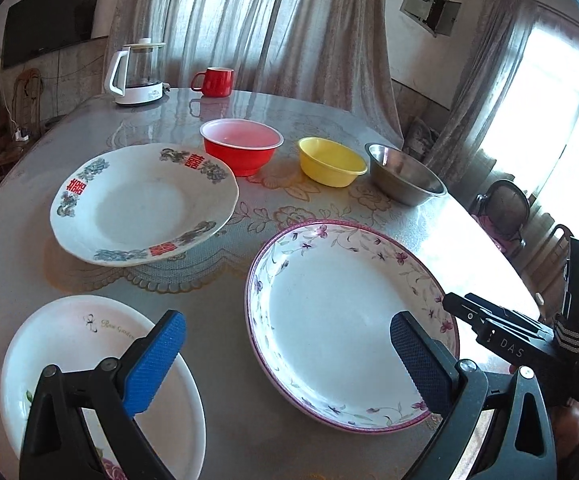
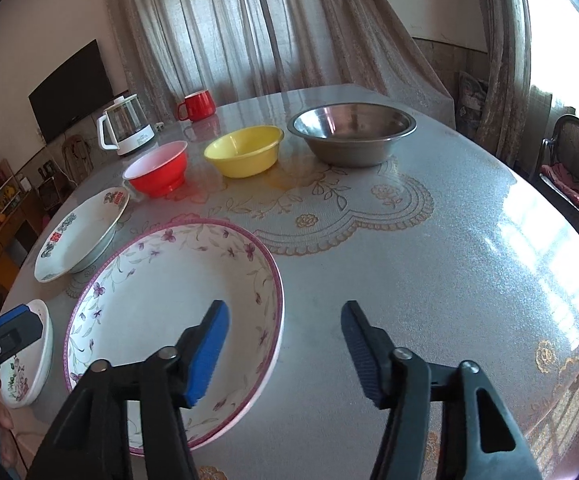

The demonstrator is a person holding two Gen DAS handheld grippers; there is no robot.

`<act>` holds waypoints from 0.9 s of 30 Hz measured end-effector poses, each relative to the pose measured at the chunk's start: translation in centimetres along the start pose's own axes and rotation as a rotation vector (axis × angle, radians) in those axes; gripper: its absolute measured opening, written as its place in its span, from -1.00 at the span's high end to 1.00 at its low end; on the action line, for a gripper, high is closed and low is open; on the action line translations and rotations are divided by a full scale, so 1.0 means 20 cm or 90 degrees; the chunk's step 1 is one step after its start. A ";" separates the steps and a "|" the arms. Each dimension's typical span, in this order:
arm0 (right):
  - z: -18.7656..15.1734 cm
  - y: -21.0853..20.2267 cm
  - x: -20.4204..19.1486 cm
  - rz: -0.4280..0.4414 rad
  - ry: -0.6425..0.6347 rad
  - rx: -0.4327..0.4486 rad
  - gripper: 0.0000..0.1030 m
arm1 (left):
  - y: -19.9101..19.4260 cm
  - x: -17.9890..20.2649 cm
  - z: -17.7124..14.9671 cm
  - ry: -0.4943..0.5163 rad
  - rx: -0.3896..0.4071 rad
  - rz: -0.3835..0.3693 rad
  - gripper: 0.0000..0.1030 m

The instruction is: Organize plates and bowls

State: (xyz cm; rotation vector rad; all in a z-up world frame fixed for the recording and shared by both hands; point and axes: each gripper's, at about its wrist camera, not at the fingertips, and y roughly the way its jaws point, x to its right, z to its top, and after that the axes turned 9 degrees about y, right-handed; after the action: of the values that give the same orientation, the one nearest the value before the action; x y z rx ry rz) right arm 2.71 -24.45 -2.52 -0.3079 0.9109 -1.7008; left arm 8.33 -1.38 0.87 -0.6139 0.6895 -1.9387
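A large plate with a purple flowered rim [image 2: 161,300] lies at the near side of the table. My right gripper [image 2: 285,344] stands open astride its right rim, one pad over the plate, the other over bare table, neither pressing. My left gripper [image 1: 285,360] hangs open above the gap between this plate [image 1: 349,320] and a small white rose plate [image 1: 69,360]. Farther back sit a white plate with red characters [image 1: 145,204], a red bowl [image 1: 241,148], a yellow bowl [image 1: 331,160] and a steel bowl [image 1: 405,178].
A glass kettle [image 1: 137,76] and a red mug [image 1: 215,82] stand at the far edge of the round table [image 2: 449,260]. Dark chairs [image 2: 569,160] stand beyond the table's right side. Curtains hang behind.
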 end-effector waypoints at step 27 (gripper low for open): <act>-0.03 0.15 -0.04 0.032 -0.072 -0.083 0.39 | 0.35 -0.02 0.06 0.096 -0.167 0.023 0.40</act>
State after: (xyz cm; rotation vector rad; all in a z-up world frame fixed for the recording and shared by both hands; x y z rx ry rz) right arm 4.67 -23.66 -4.88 -0.4607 0.9403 -1.5648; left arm 13.65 -3.95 -3.08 -0.6133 1.0548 -1.8898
